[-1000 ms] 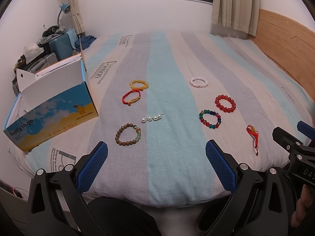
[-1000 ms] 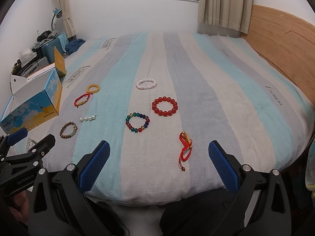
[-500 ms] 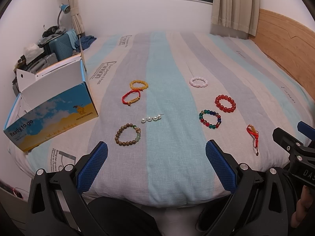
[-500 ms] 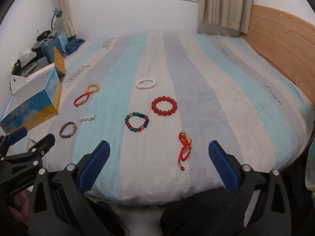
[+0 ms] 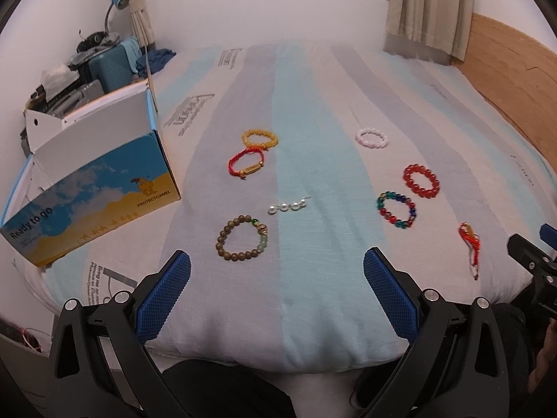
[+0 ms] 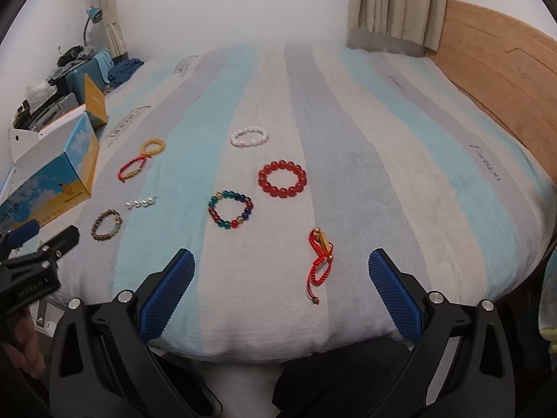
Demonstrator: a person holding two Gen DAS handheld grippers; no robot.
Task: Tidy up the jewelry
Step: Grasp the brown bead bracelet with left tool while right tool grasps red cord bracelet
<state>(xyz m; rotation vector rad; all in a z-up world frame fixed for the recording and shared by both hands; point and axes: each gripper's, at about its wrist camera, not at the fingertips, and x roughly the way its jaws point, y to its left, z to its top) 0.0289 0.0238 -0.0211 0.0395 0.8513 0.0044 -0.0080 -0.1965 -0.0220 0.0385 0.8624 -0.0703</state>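
Several bracelets lie on the striped bed. On the left are a brown bead bracelet, a short pearl strand, a red cord bracelet and a yellow bead bracelet. On the right are a white bead bracelet, a red bead bracelet, a multicolour bead bracelet and a red knotted cord with gold bar. My left gripper is open and empty at the bed's near edge, just short of the brown bracelet. My right gripper is open and empty, with the knotted cord between its fingertips' line.
An open blue and yellow cardboard box stands on the bed's left side. Suitcases and clutter sit beyond it by the wall. A wooden headboard runs along the right. Curtains hang at the far wall.
Both grippers have moved slightly forward toward the bed; the bracelets sit a little nearer in both views. Nothing was picked up.
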